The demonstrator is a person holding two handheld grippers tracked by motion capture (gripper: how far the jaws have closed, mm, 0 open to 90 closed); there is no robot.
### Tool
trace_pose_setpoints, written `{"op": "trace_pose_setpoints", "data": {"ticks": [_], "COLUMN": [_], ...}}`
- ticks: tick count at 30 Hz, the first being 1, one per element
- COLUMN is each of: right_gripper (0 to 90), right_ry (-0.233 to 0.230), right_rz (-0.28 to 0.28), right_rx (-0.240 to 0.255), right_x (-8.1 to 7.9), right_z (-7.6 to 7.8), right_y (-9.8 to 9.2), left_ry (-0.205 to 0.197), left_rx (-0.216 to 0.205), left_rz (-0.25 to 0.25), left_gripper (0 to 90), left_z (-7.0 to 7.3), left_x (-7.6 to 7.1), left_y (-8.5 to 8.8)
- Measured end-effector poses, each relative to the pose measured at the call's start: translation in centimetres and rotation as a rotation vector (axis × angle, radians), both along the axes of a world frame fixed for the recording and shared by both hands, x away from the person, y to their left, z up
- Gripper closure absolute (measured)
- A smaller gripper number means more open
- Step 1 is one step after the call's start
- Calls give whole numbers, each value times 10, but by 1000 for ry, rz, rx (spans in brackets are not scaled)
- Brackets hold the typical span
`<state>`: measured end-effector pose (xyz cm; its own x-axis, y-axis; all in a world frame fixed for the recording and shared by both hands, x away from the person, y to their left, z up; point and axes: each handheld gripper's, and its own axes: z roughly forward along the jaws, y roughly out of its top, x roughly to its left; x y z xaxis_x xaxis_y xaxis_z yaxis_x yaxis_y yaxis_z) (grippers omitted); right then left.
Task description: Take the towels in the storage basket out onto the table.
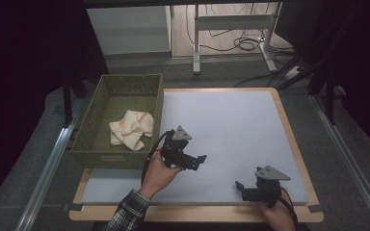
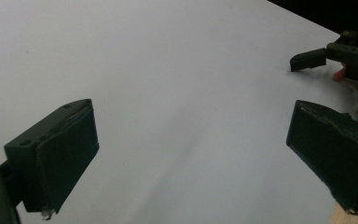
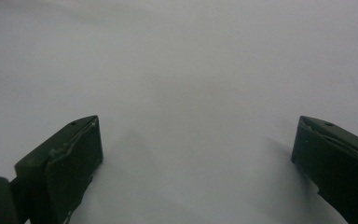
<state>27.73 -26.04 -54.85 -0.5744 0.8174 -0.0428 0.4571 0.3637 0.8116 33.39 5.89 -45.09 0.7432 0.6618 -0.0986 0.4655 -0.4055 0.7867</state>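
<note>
My left gripper (image 1: 200, 162) is held in a hand just right of a green woven basket (image 1: 94, 139) and points right over the white tabletop (image 1: 231, 115). Its jaws stand wide apart with nothing between them, as the left gripper view (image 2: 191, 140) shows. My right gripper (image 1: 240, 190) rests low near the table's front right edge and points left. It is open too, with bare white surface between its jaws (image 3: 196, 149). A crumpled cream cloth (image 1: 131, 129) with orange marks lies inside the basket.
The basket sits at the table's left edge. A wooden border (image 1: 289, 130) frames the white top. Metal rails run along both sides on the floor, and a desk frame with cables (image 1: 243, 43) stands beyond the far edge.
</note>
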Motion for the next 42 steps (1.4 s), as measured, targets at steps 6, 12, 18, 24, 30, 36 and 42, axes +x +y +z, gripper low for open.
{"op": "trace_pose_setpoints", "data": {"ticks": [6,12,18,24,30,36,42], "right_gripper": [20,20,20,20,20,20,20], "right_ry": [0,-1,0,0,0,0,0], "right_rz": [0,0,1,1,1,1,2], "right_rx": [0,0,0,0,0,0,0], "right_x": [0,0,0,0,0,0,0], "right_z": [0,0,0,0,0,0,0], "right_y": [0,0,0,0,0,0,0], "left_ry": [4,-6,-7,-9,-15,-13,-5], "left_rx": [-13,14,36,62,76,95,94], "left_rz": [-4,8,23,55,81,109,142], "left_gripper": [24,25,28,28,28,33,36], "left_z": [12,22,30,37,42,45,47], "left_x": [10,22,37,50,59,69,76], "left_y": [5,9,18,31,40,54,73]}}
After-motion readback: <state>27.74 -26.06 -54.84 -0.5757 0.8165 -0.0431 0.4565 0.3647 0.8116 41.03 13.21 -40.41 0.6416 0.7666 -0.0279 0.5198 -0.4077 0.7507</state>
